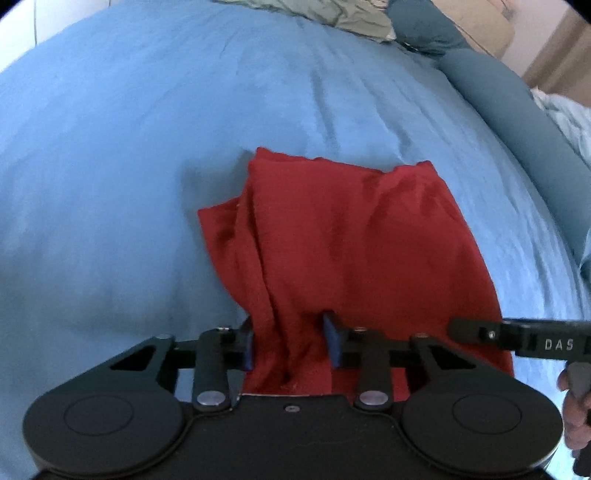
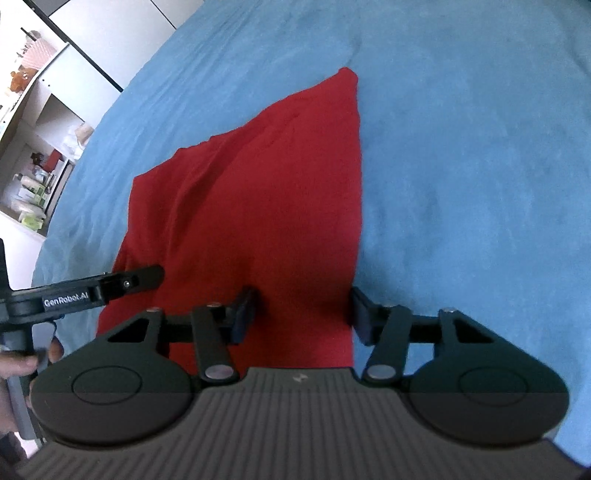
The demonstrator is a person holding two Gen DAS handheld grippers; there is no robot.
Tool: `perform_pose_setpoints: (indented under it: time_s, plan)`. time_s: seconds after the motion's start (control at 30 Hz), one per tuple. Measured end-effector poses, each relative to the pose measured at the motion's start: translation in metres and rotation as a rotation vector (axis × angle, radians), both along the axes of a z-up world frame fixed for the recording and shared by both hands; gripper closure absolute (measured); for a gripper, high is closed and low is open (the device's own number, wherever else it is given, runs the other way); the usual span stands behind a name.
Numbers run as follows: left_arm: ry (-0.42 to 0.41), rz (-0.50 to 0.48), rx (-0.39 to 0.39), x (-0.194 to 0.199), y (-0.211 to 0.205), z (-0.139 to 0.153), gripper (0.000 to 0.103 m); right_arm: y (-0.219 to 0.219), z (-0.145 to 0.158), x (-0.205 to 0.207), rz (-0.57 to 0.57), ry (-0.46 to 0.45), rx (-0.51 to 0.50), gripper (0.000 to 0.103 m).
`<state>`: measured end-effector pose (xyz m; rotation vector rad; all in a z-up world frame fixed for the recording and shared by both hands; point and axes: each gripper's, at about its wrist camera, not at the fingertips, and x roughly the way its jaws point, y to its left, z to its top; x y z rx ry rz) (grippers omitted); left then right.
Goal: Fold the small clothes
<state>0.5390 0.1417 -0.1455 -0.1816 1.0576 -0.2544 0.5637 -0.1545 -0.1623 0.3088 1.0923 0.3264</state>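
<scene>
A red garment point(image 1: 351, 240) lies partly folded on a blue bedspread point(image 1: 129, 147); it also shows in the right wrist view point(image 2: 266, 199). My left gripper point(image 1: 291, 341) is open, its fingers on either side of a bunched fold at the garment's near edge. My right gripper point(image 2: 301, 314) is open, its fingers straddling the garment's near right edge. Each gripper shows at the side of the other's view: the right one point(image 1: 517, 338), the left one point(image 2: 92, 290).
Dark teal pillows point(image 1: 517, 122) and a patterned cushion point(image 1: 332, 14) lie at the bed's far right. White shelves with small items point(image 2: 33, 147) stand beyond the bed's left edge. A hand point(image 1: 576, 406) holds the right gripper's handle.
</scene>
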Motion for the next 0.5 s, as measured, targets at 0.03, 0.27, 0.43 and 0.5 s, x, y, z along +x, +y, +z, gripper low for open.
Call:
perform_pose_setpoints:
  time_s: [0.03, 0.27, 0.43, 0.5]
  plan:
    - [-0.006, 0.001, 0.010, -0.001, -0.002, 0.002, 0.073, 0.001, 0.003, -0.002, 0.000, -0.012, -0.007, 0.051]
    - [-0.029, -0.012, 0.035, -0.009, -0.006, 0.022, 0.085, 0.005, 0.023, -0.013, -0.009, -0.089, -0.015, 0.063]
    - [-0.068, -0.049, 0.045, -0.043, -0.024, 0.061, 0.085, -0.003, 0.058, -0.043, -0.031, -0.167, 0.011, 0.065]
    - [-0.077, -0.052, 0.026, -0.064, -0.033, 0.075, 0.085, -0.017, 0.072, -0.065, -0.060, -0.168, 0.028, 0.065]
